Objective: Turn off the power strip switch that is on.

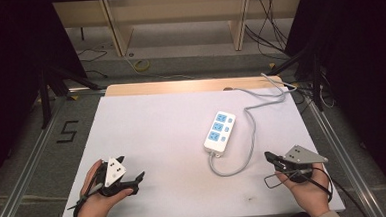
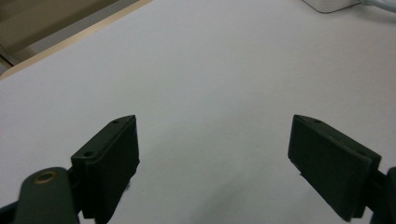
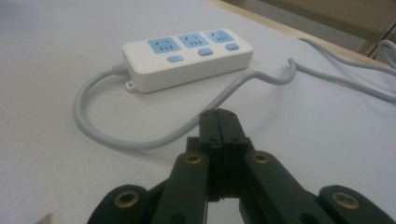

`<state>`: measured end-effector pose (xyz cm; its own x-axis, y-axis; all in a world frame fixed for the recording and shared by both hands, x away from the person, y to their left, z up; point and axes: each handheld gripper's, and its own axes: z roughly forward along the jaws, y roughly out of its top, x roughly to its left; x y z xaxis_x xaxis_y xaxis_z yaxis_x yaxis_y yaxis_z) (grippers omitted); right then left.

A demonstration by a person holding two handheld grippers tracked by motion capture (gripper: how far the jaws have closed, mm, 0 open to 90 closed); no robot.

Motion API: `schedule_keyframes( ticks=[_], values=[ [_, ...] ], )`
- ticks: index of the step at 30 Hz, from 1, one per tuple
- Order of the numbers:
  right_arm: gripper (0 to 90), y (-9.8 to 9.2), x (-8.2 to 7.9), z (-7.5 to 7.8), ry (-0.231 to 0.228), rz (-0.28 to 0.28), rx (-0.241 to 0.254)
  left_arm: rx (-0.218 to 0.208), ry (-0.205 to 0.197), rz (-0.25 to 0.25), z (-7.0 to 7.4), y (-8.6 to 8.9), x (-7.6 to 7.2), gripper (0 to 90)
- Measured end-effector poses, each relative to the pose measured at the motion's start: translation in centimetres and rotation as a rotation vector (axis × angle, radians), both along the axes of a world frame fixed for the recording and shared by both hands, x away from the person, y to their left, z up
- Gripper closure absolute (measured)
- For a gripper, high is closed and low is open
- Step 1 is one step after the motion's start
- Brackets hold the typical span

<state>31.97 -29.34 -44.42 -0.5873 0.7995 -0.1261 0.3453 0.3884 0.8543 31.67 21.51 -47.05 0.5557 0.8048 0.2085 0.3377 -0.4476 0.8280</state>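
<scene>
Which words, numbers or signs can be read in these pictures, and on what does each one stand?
"5": a large black figure on the grey floor left of the table.
The power strip shows blue sockets and buttons, but no lettering on it is readable.
Nothing else carries readable text.

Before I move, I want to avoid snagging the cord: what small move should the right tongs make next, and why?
Probably open the right tongs first. They are shut on nothing, short of the grey cord that loops from the power strip. The left tongs stand open over bare table, farther from the strip.
</scene>
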Motion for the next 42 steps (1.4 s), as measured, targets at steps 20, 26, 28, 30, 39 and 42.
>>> schedule_keyframes(
  ticks=[20,26,28,30,39,42],
  values=[
    [90.0,0.9,1.1,1.5,0.02,0.013,-0.007,0.001,-0.004,0.007,0.0,0.2,0.1,16.1],
    [90.0,1.4,1.6,1.7,0.032,0.017,-0.007,0.004,-0.002,0.007,0.0,0.1,0.1,16.1],
    [90.0,1.6,1.8,1.8,0.032,0.023,-0.013,0.005,-0.002,0.007,0.0,0.1,0.1,16.1],
    [90.0,1.8,1.9,1.9,0.03,0.028,-0.013,0.009,-0.001,0.005,0.0,0.2,0.1,16.1],
    [90.0,2.1,2.3,2.0,0.035,0.031,-0.022,0.01,0.0,0.004,0.0,0.1,0.1,16.2],
    [90.0,2.2,2.4,2.1,0.04,0.032,-0.023,0.011,0.0,0.004,0.0,0.1,0.1,16.2]
  ],
)
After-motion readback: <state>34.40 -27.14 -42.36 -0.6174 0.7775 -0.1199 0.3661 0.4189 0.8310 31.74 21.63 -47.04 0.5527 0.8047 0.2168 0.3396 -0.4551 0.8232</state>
